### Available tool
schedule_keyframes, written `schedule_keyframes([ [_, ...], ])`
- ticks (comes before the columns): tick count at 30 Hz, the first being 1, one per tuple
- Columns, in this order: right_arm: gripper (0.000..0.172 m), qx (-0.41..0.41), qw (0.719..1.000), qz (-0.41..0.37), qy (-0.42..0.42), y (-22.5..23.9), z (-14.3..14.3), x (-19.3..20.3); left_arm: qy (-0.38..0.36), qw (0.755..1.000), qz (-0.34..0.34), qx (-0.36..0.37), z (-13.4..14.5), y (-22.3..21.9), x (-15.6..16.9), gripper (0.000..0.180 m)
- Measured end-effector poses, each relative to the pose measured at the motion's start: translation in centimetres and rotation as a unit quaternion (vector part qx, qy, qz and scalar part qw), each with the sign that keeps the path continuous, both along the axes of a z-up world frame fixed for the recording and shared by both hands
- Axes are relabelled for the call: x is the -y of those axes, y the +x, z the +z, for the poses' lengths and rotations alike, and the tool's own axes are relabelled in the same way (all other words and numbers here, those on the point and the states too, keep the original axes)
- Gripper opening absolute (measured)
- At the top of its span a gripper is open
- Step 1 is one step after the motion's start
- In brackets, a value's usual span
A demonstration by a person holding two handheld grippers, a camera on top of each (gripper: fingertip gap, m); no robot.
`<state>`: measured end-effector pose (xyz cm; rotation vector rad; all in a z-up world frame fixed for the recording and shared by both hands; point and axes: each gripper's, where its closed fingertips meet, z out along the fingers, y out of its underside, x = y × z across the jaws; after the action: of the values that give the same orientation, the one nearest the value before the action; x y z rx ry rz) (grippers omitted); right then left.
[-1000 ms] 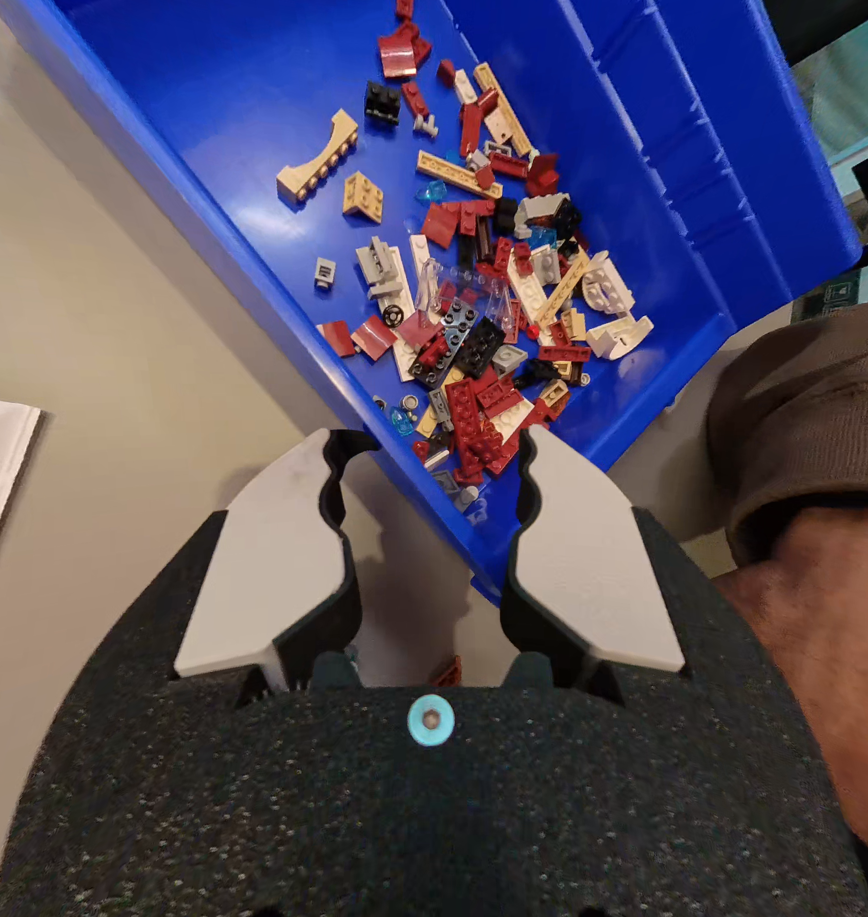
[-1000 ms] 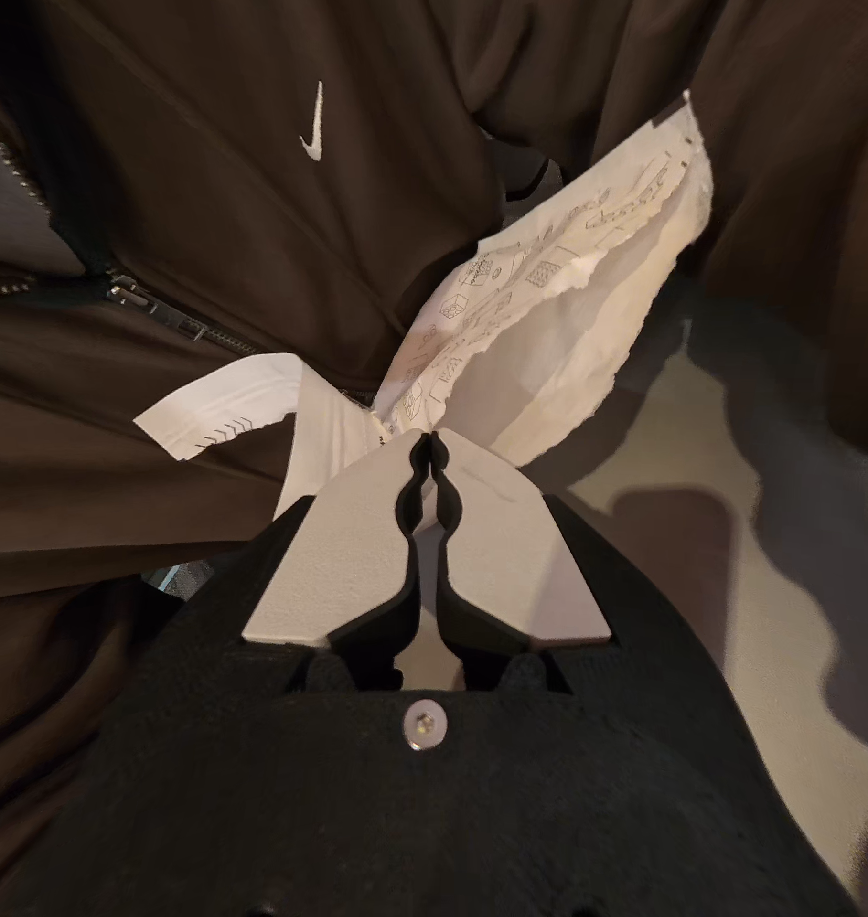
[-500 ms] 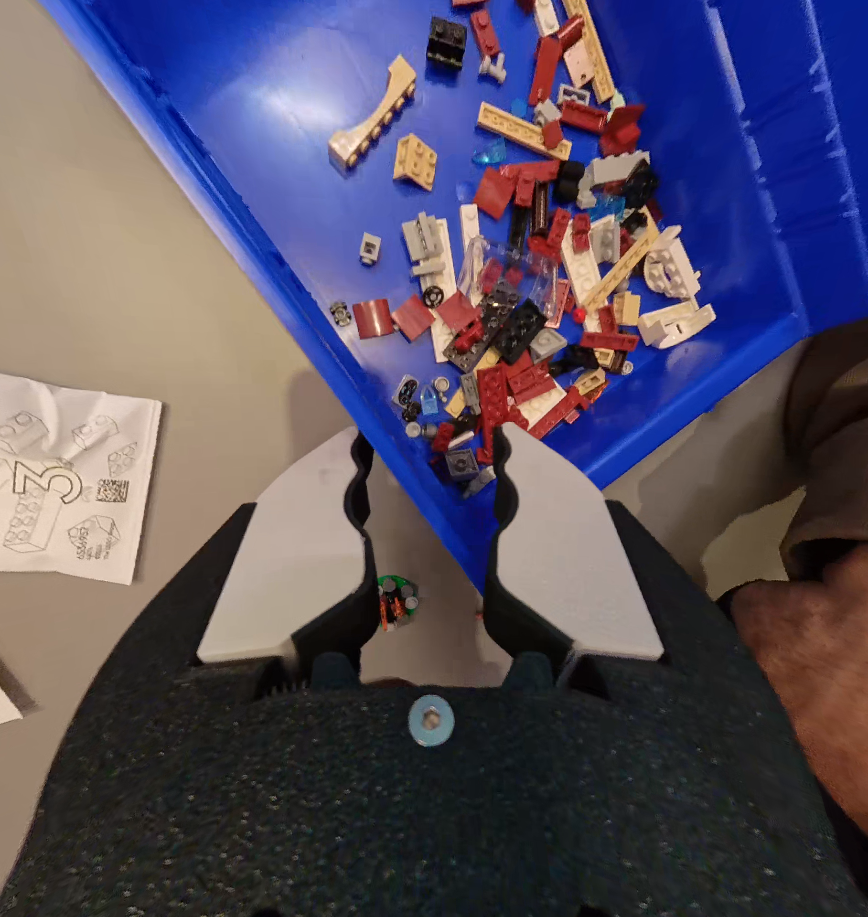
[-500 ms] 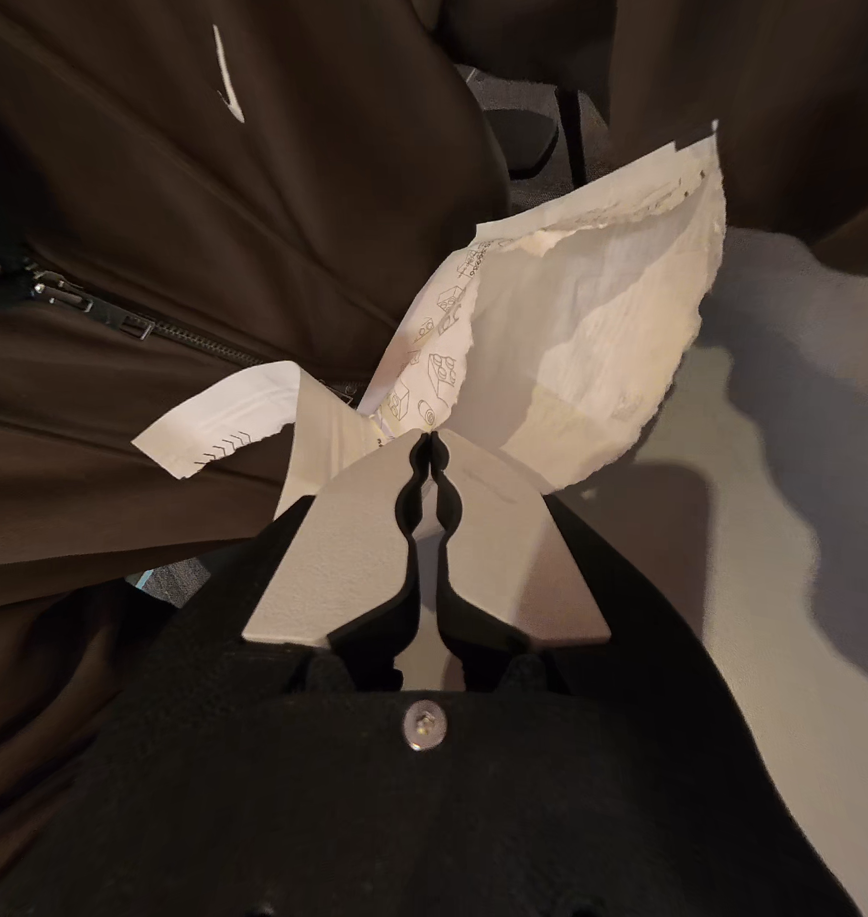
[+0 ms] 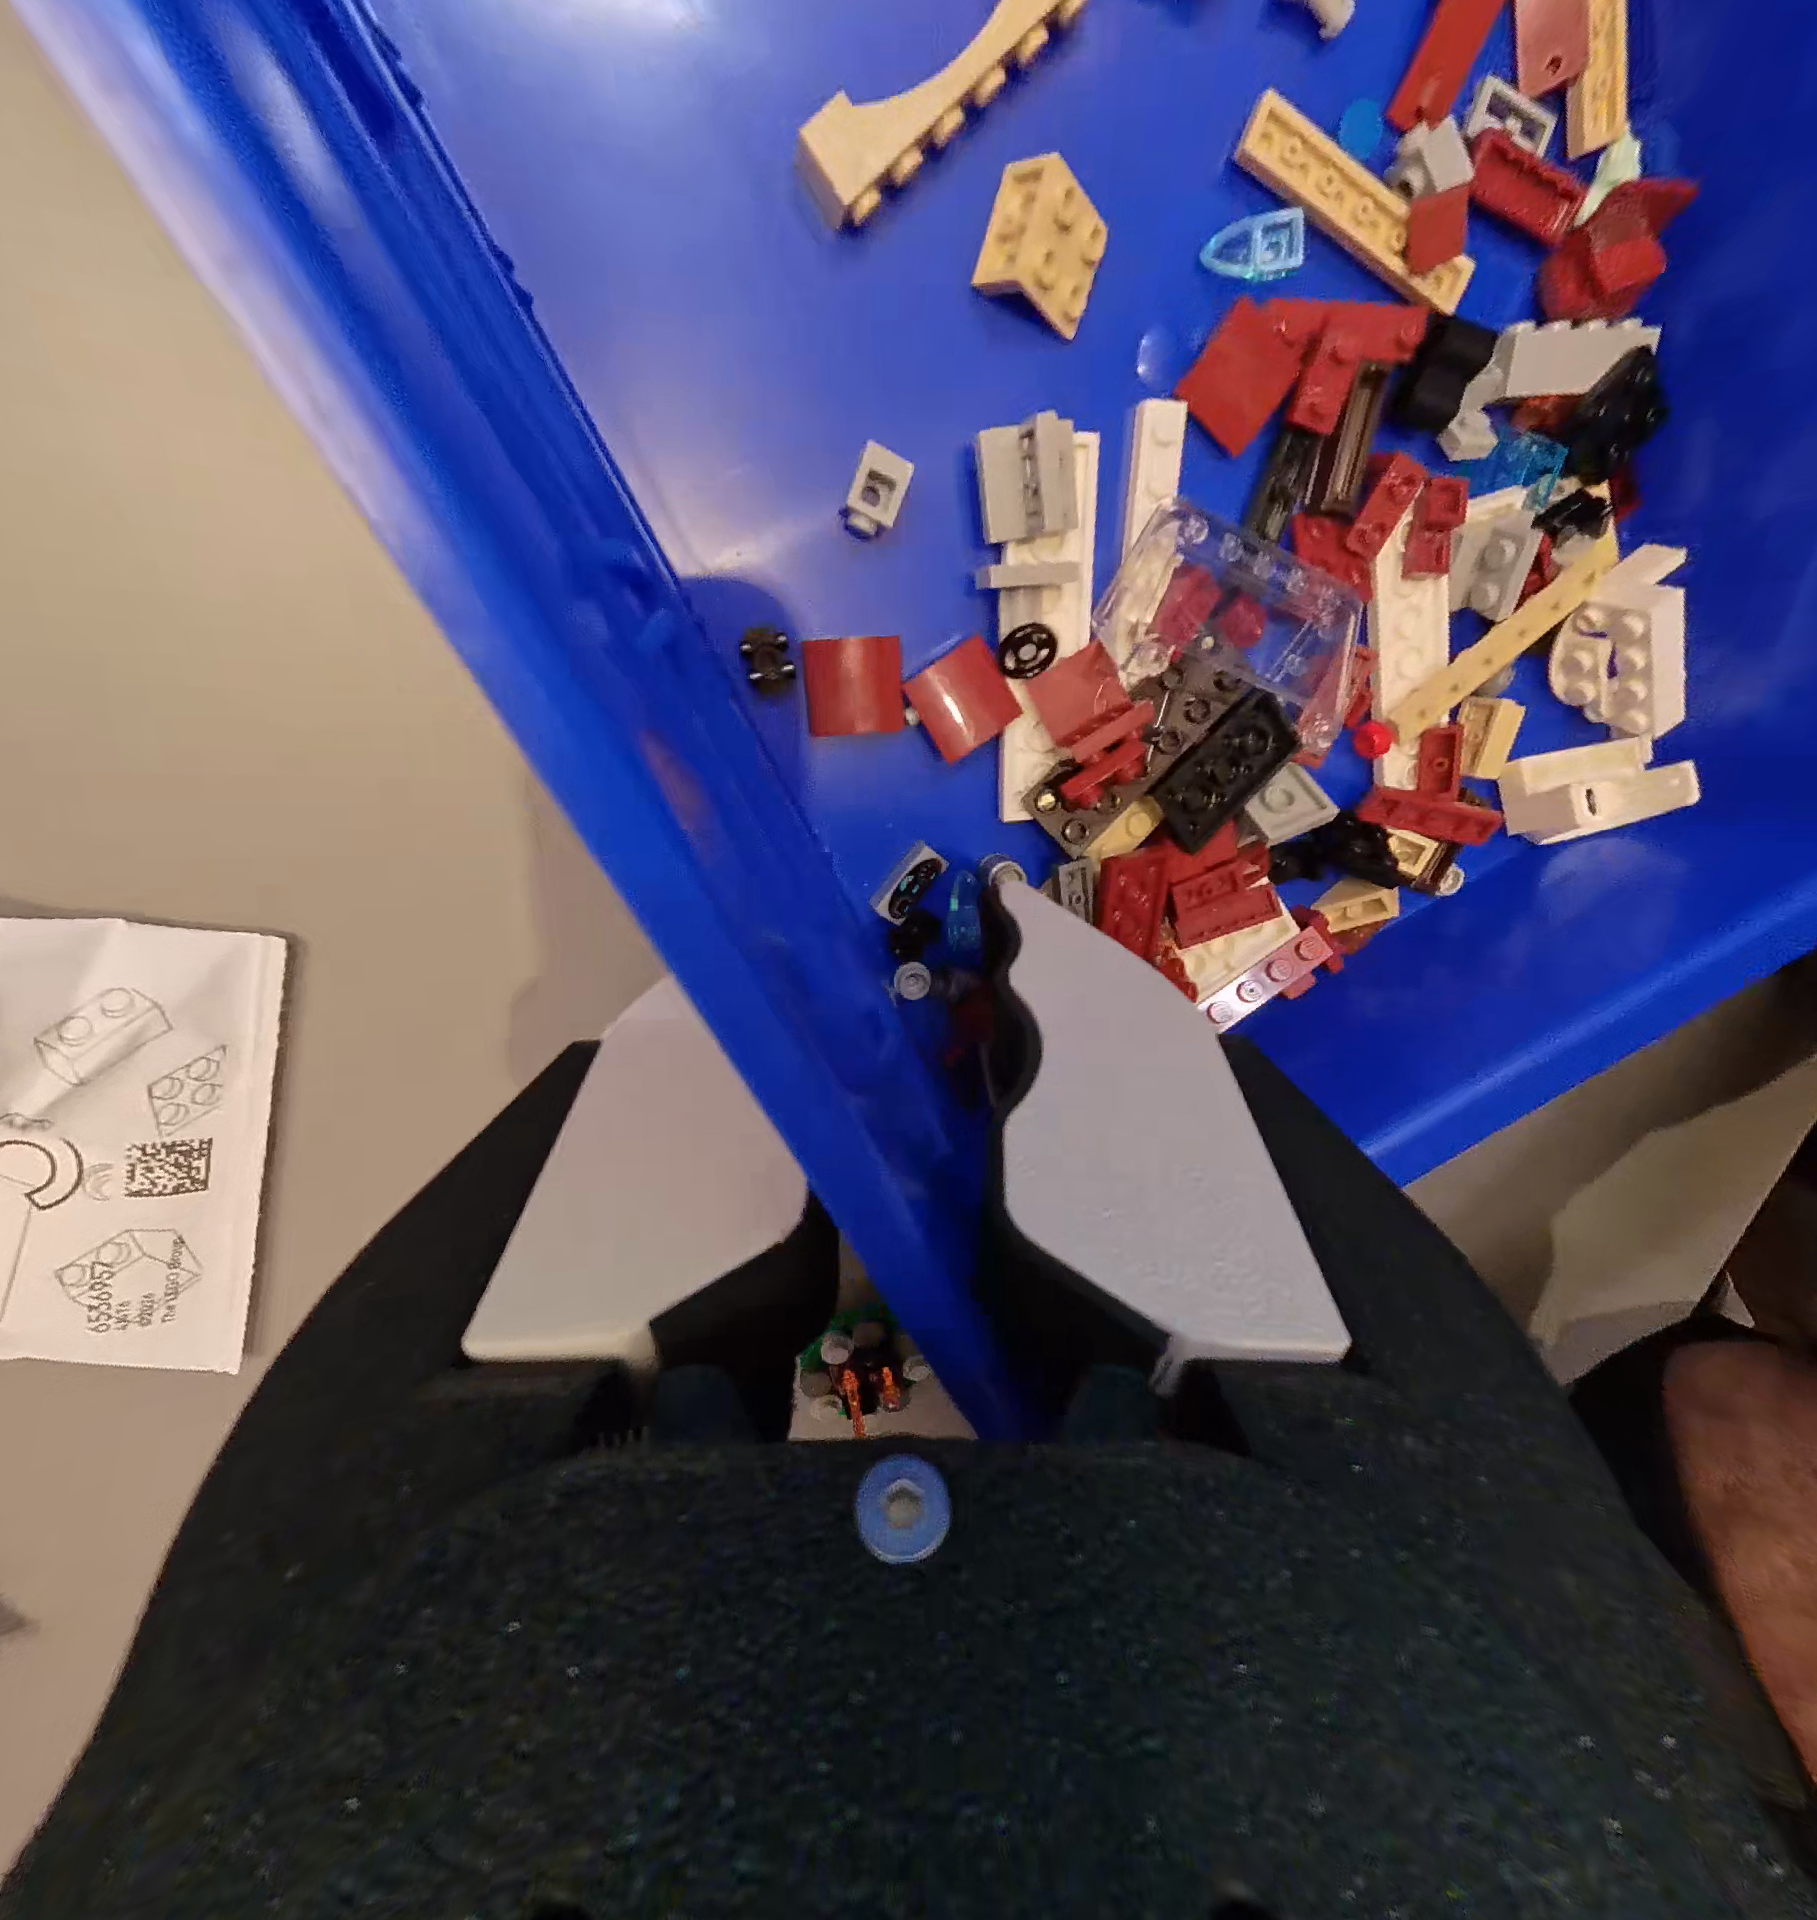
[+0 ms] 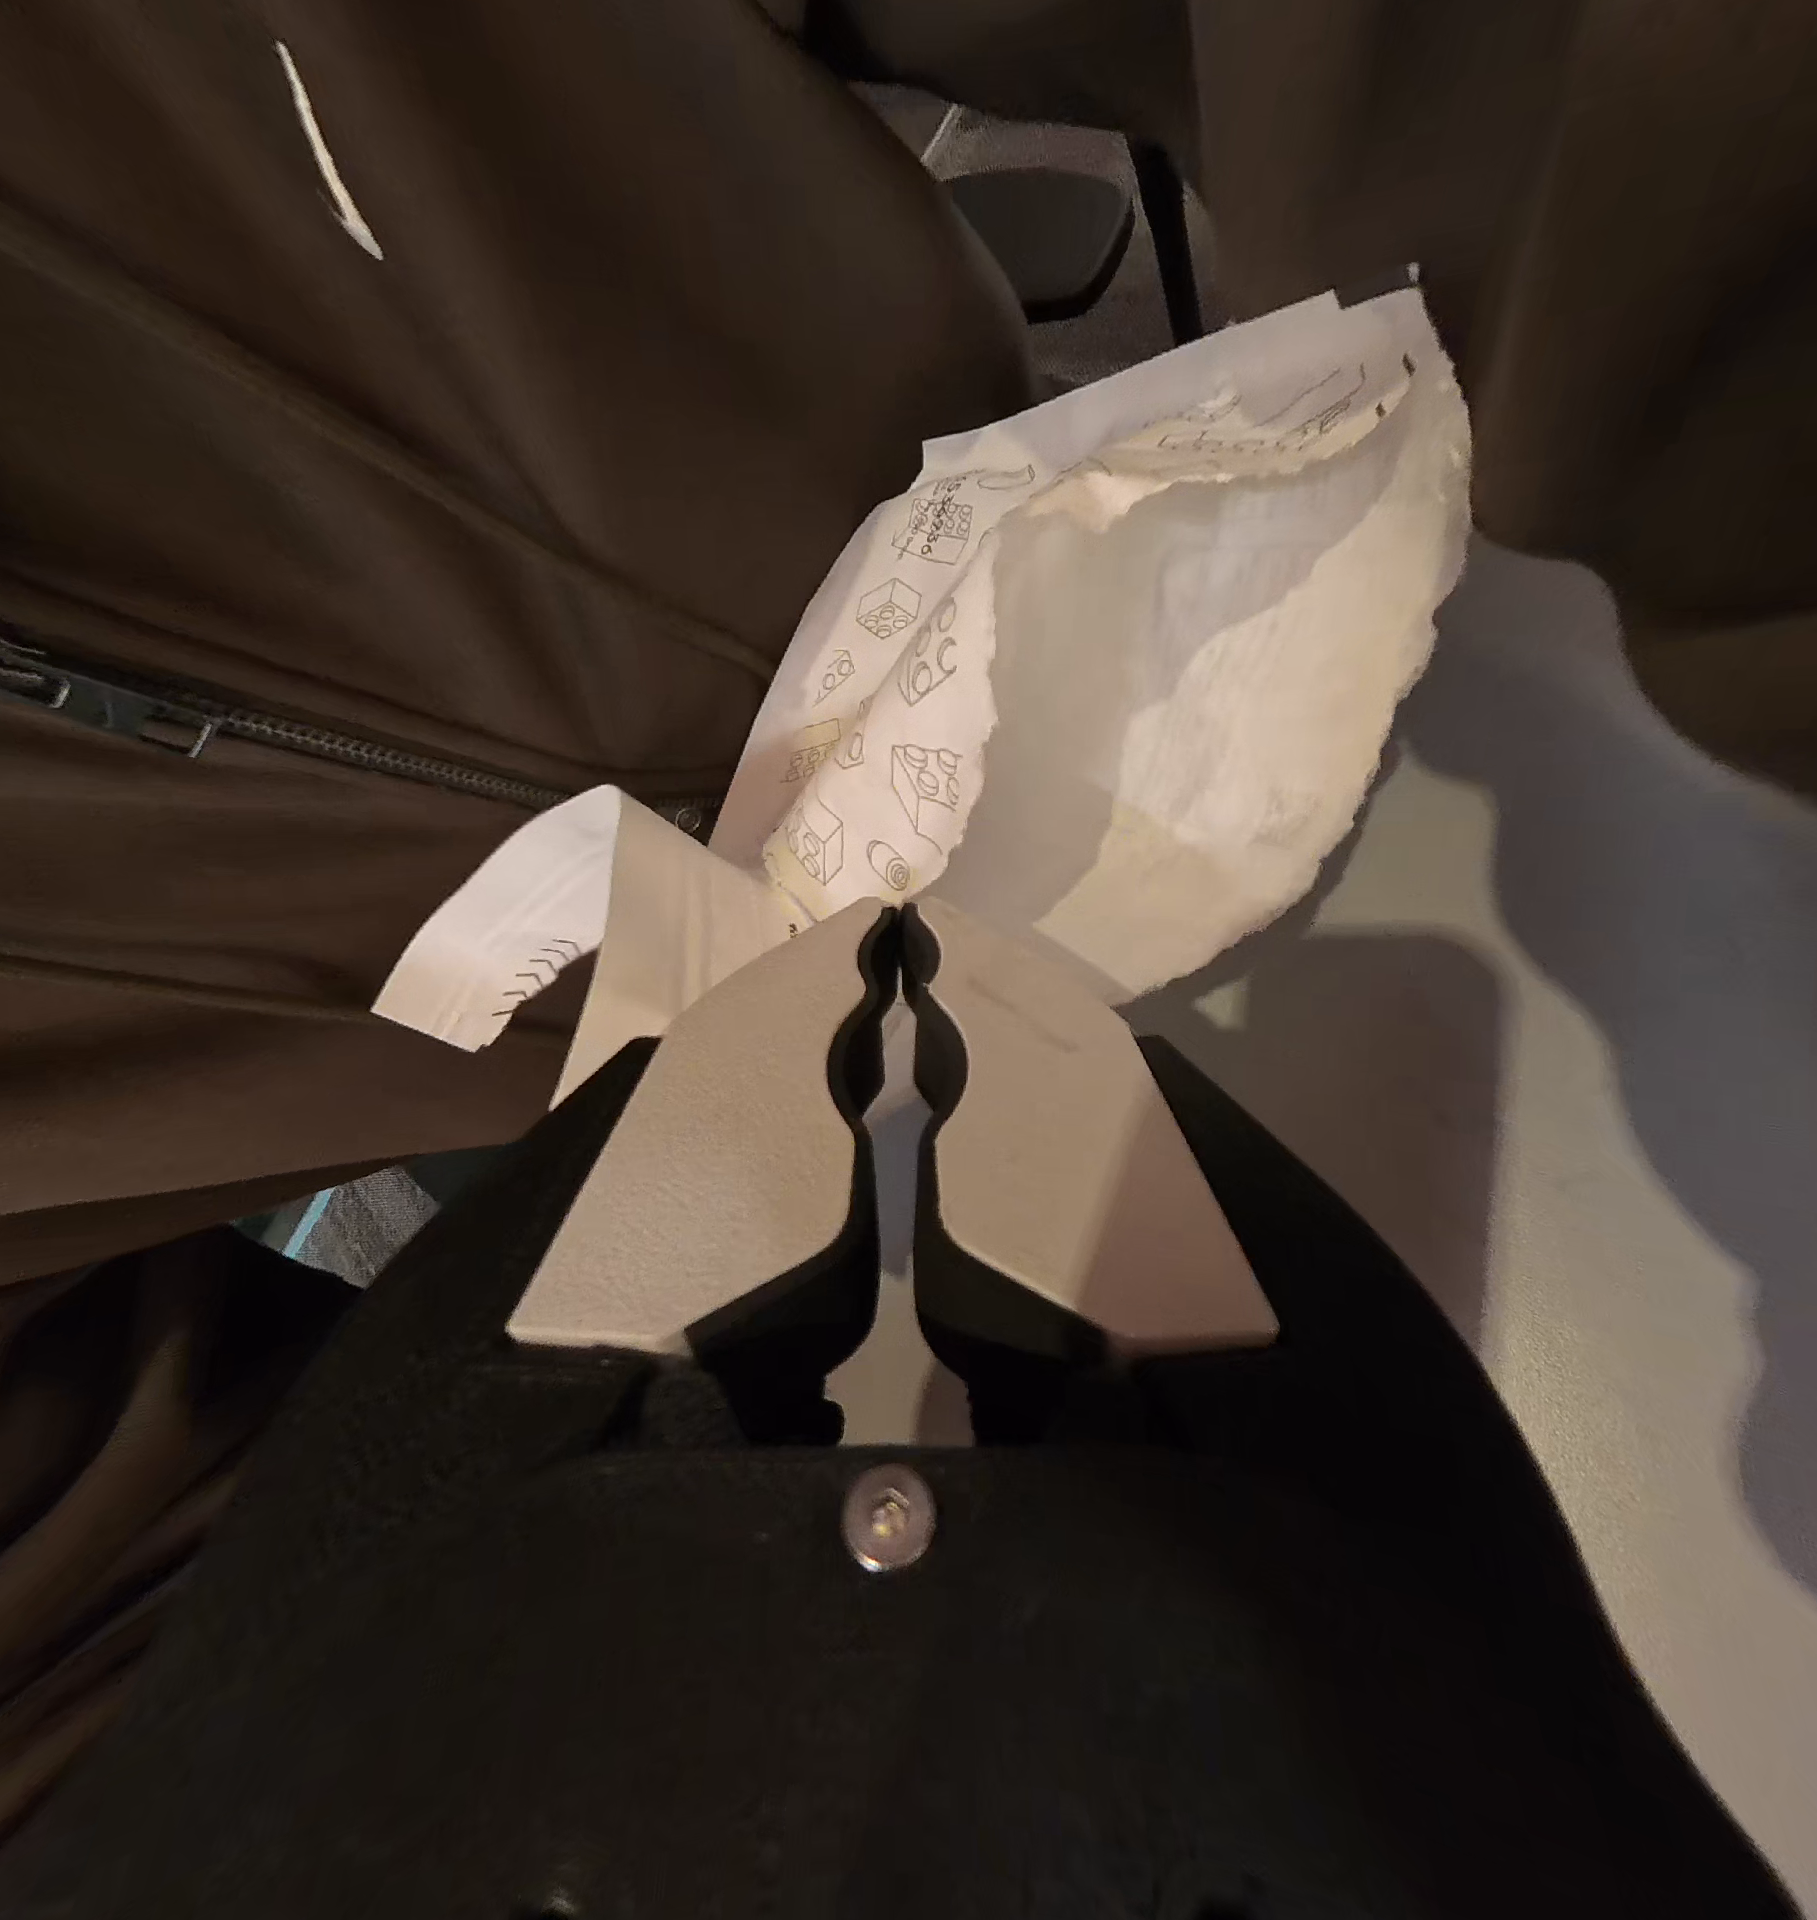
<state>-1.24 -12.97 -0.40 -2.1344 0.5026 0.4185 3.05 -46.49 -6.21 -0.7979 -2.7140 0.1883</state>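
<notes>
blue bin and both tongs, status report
Left tongs straddle blue bin wall, one finger inside by loose bricks. Right tongs shut on torn paper bag. Nothing blocking.

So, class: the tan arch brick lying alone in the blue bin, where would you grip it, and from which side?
Probably across its long flat sides at mid-length, coming from above. The tan arch brick lies apart from the heap of bricks, with bare bin floor on both sides, so fingers fit there. Its ends are wide apart, and one edge is curved, so gripping lengthwise seems less sure.
</notes>
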Motion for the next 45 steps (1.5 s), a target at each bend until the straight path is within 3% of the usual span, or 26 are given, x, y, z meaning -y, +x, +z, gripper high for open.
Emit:
schedule_keyframes([
  [15,0.000,0.012,1.000,-0.009,-0.011,0.4,-0.4,-1.0,-0.049,0.998,0.032,0.016,1.1,2.4,-0.8,0.022],
  [26,0.000,0.021,0.999,-0.016,-0.017,0.7,-0.4,-1.4,-0.151,0.985,0.079,-0.008,6.9,6.2,-2.5,0.020],
  [33,0.000,0.032,0.998,-0.043,-0.040,1.1,-0.3,-0.9,-0.192,0.969,0.148,0.042,10.3,14.1,-7.1,0.020],
  [39,0.000,0.051,0.994,-0.070,-0.071,1.4,-0.3,-0.1,-0.198,0.954,0.193,0.116,11.1,20.0,-12.9,0.020],
  [45,0.000,0.071,0.991,-0.088,-0.077,1.8,0.3,0.6,-0.187,0.949,0.218,0.128,11.4,23.3,-18.7,0.019],
])
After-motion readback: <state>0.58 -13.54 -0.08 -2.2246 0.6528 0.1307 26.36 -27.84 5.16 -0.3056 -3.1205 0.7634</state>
